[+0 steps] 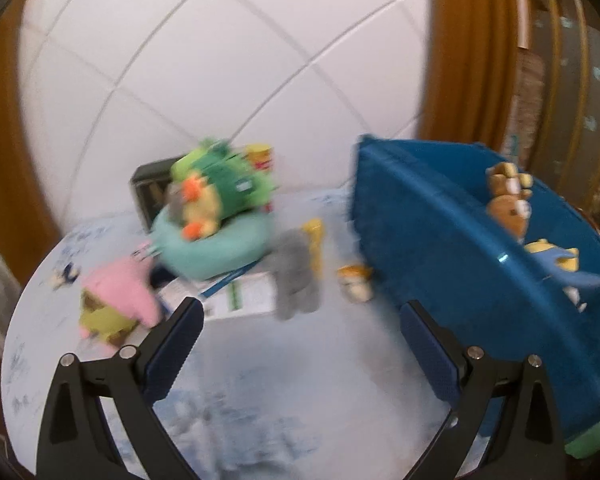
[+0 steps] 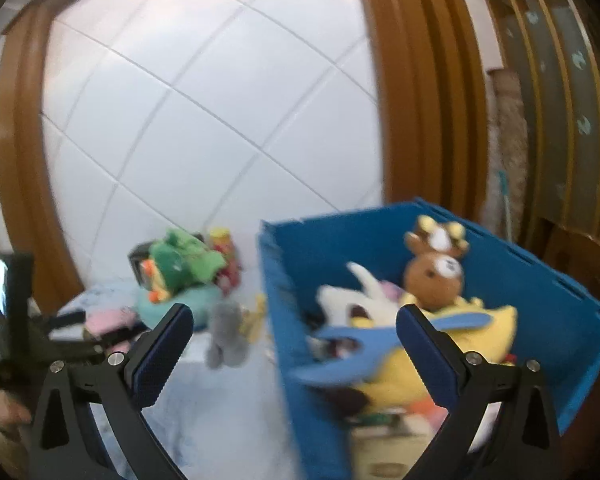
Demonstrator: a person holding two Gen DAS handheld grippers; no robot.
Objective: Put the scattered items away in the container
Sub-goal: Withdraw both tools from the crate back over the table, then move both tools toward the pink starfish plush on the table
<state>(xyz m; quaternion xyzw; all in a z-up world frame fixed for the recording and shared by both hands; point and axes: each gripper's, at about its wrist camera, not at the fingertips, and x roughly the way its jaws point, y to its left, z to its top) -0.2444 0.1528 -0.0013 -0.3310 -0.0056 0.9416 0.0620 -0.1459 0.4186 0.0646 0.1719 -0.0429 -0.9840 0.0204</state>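
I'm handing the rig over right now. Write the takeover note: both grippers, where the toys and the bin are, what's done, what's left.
Left gripper: open, empty, over the table facing the loose toys.
Right gripper: open, empty, at the near edge of the blue bin.
Done: brown bear plush, yellow and blue plush and a white plush are in the bin, with other items too blurred to name.
Left, still on the table: grey plush, pink star plush, green plush on a teal ring cushion, small yellow toy, small orange-and-white toy.
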